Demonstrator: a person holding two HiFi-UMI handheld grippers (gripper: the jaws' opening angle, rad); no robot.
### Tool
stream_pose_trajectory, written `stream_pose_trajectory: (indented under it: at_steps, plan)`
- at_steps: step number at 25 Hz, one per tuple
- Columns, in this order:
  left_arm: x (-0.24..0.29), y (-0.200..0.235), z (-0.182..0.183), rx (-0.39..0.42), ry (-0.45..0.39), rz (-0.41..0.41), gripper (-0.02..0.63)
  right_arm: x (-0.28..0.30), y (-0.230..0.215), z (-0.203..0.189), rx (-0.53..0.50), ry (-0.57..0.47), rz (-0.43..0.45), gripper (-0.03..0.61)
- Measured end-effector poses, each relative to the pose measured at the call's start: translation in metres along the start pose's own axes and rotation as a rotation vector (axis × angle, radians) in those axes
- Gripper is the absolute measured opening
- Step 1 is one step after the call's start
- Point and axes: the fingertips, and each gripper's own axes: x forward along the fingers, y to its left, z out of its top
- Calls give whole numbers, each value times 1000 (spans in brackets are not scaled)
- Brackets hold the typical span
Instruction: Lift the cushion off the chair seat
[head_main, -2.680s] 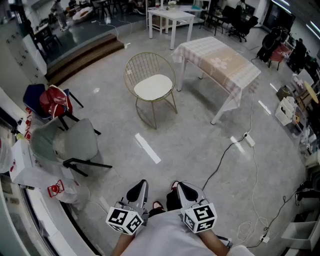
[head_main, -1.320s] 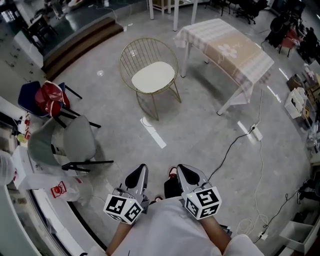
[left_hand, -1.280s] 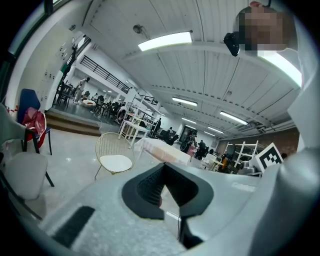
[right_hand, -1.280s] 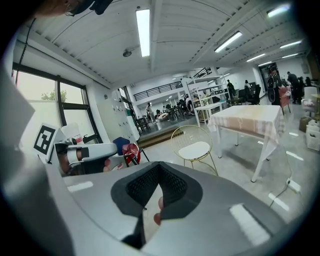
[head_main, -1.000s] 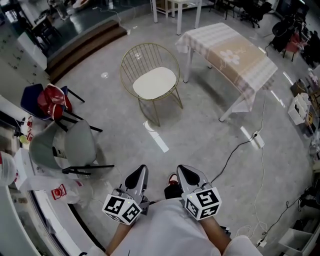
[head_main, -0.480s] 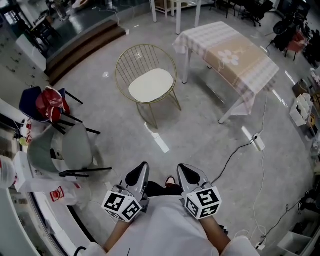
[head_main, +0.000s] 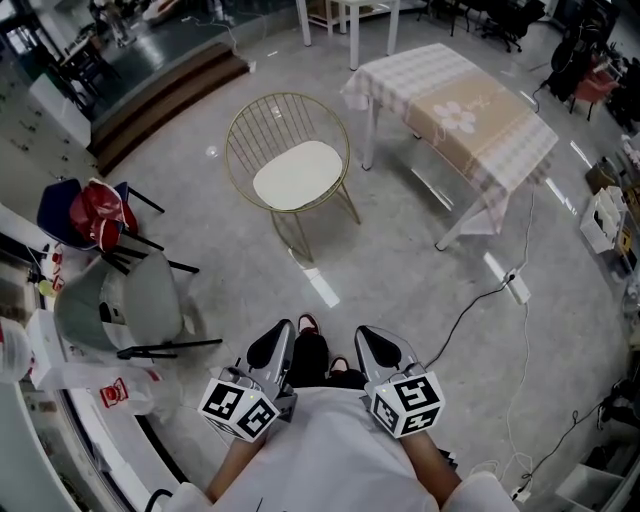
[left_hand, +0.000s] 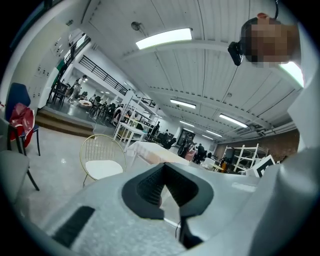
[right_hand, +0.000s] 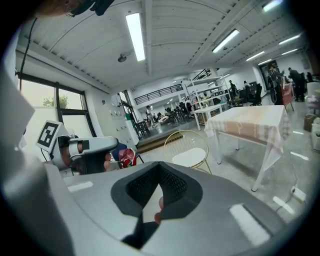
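Both tongs are closed tight with nothing between the pads: my left gripper (head_main: 277, 340) and my right gripper (head_main: 372, 343) sit side by side low in the head view, close against the person's body, pointing toward the chair. Each gripper view shows the dark pads meeting at their tips, with only floor showing in the gap below them. The cushion (head_main: 297, 174), a pale rounded pad, lies flat on the seat of the gold wire chair (head_main: 262, 117), well apart from either gripper and untouched. Just to the right of that chair stands a white-legged table (head_main: 364, 128) draped in a checked cloth (head_main: 455, 110). A white strip (head_main: 320, 286) lies on the grey floor between me and the chair. To my left I see a grey chair (head_main: 150, 300) and, beyond it, a red bag (head_main: 98, 207) resting on a blue seat. A black cable (head_main: 462, 308) runs across the floor on my right to a power strip (head_main: 516, 288).
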Motion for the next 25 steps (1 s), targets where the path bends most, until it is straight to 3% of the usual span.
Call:
stream_pose_trajectory:
  at_steps: [14, 25]
  plan:
    - [45, 28, 12, -40, 1, -19, 5, 32, -36, 25, 1, -13, -52, 6]
    - [98, 72, 35, -78, 26, -16, 5, 95, -59, 52, 15, 28, -57, 6]
